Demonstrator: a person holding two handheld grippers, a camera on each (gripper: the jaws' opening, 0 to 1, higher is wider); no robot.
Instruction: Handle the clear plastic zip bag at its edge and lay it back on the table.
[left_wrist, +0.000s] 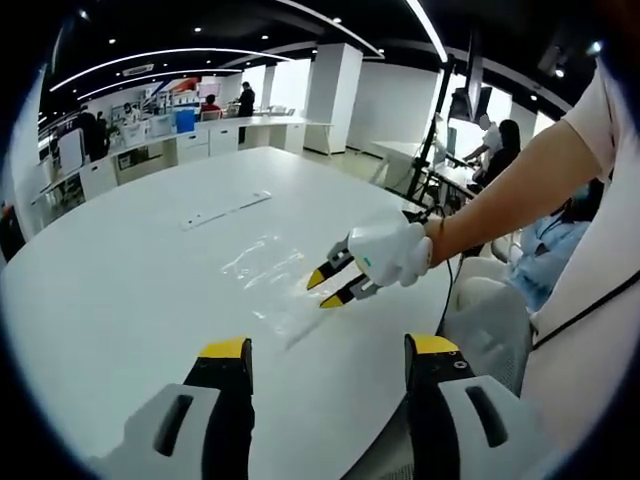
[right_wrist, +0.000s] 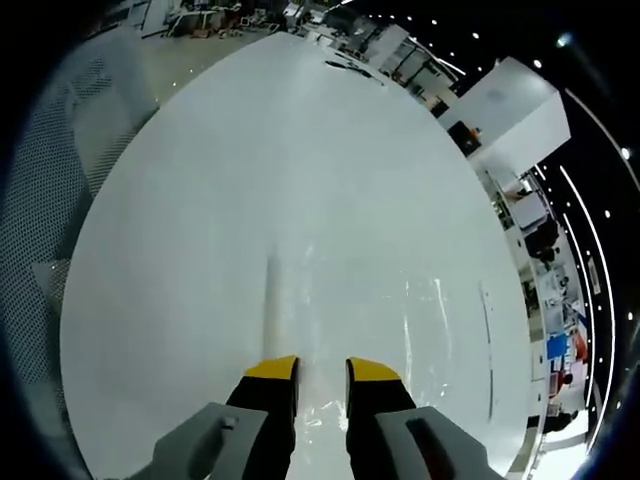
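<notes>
The clear plastic zip bag lies flat on the round white table. My left gripper hovers open near the table's front edge, short of the bag, with nothing between its jaws. My right gripper, held by a white-gloved hand, reaches in from the right with its yellow tips slightly apart at the bag's near-right edge. In the right gripper view the right gripper is open just above the bag, and the bag's zip strip runs ahead of the left jaw.
A thin white strip lies farther back on the table, also seen as a strip beyond the bag. A white chair stands by the table's right edge, a mesh chair beside the rim. Desks and people are far behind.
</notes>
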